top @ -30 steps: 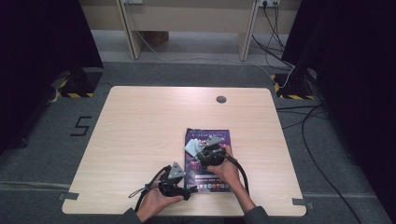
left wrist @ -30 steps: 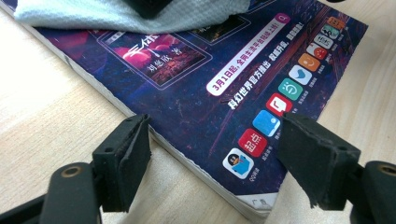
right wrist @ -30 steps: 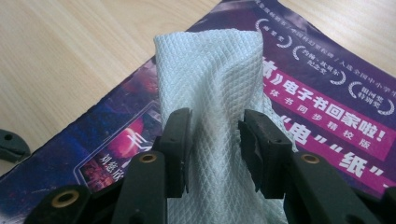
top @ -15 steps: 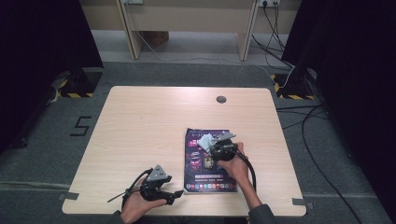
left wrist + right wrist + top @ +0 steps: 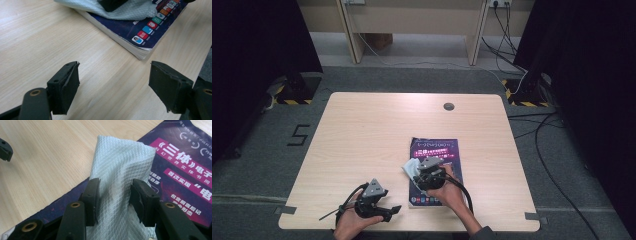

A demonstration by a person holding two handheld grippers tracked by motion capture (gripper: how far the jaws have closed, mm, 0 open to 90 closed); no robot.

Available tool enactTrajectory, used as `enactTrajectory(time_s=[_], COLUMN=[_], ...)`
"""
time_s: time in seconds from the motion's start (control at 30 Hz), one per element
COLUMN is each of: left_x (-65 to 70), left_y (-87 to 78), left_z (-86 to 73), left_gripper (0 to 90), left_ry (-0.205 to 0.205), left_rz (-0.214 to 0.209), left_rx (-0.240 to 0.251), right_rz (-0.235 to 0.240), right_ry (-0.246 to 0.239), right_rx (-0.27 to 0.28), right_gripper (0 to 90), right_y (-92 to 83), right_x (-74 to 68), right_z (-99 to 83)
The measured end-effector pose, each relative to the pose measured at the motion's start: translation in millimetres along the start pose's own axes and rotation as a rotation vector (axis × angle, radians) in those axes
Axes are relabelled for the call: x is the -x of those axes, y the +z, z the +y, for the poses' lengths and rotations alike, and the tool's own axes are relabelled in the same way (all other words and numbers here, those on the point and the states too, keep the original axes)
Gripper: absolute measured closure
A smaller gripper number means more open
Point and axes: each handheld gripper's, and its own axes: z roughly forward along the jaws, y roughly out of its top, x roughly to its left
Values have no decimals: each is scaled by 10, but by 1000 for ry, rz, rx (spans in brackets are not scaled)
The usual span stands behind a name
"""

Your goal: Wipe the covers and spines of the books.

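Wiping the book cover with a cloth: right gripper working, left standing by.

Light wood desk (image 5: 362,145): a dark purple paperback book (image 5: 439,152) lies flat near the front edge, right of centre, front corner towards the left gripper (image 5: 388,212). A pale quilted wipe cloth (image 5: 120,170) is bunched on the book's left part, spilling a bit over its edge. The right gripper (image 5: 113,197) is pinching that cloth, pads pressed into the fold from both sides, and holding it down on the cover. Left gripper's jaws are spread with nothing between them, low over bare desk just beside the book's corner (image 5: 143,51). Looks like mid-wipe. Next move probably calls for dragging the cloth across the cover while keeping the pinch; the left gripper could pin the book's corner so it doesn't slide.
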Motion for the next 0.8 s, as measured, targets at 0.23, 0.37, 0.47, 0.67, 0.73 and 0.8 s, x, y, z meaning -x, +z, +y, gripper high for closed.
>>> enactTrajectory(time_s=[0.23,0.37,0.47,0.67,0.73,0.8], left_x=[-31,-57,-82,-141,-174,-193], left_y=[-4,5,5,-12,-28,-44], left_z=[-10,-16,-15,2,7,3], left_gripper=[234,234,234,234,234,234], left_ry=[-2,-3,-9,-22,-21,-23], left_rz=[12,23,32,47,53,64], left_rx=[-3,-12,-14,-3,0,1], right_rz=[-49,-43,-9,52,70,64], right_ry=[31,66,26,-48,-56,-61], right_rx=[-17,-17,-24,-15,-17,-16], right_gripper=[596,636,638,647,647,646], right_y=[-82,-114,-83,-95,-123,-131], right_x=[208,254,71,-241,-296,-307], right_z=[-75,-114,-62,-63,-87,-95])
